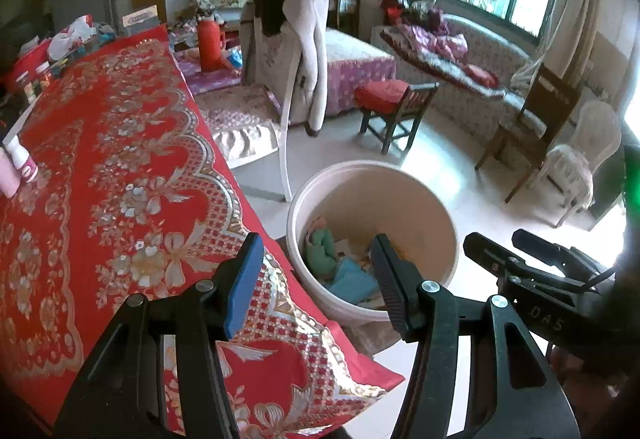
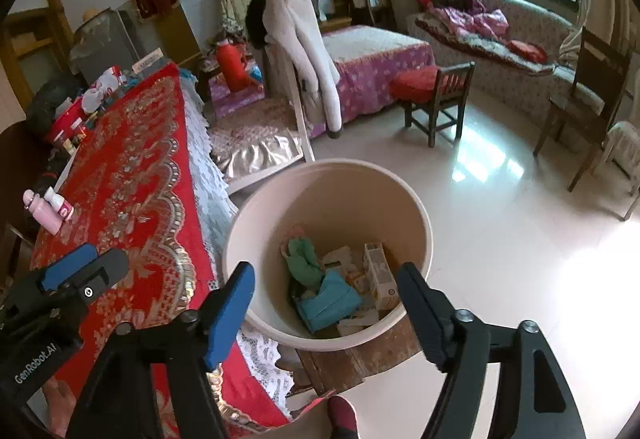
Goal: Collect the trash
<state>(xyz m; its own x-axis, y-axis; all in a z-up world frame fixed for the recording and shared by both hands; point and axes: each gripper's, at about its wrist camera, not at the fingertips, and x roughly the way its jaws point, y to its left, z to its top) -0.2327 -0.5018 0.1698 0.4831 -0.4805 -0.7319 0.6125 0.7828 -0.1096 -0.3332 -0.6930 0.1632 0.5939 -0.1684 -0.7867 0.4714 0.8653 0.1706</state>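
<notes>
Right wrist view: we hold the right hand-held gripper spread and empty above the bin, where the trash lies; the left hand-held gripper, also spread, hovers beside the bin over the desk edge.

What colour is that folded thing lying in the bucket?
Teal-blue folded item inside the cream bucket, clearest in the right wrist view.

Legible text | "GenRobot.AI" on the left gripper body, right wrist view | "DAS" on the right gripper body, left wrist view | other labels unreadable
</notes>
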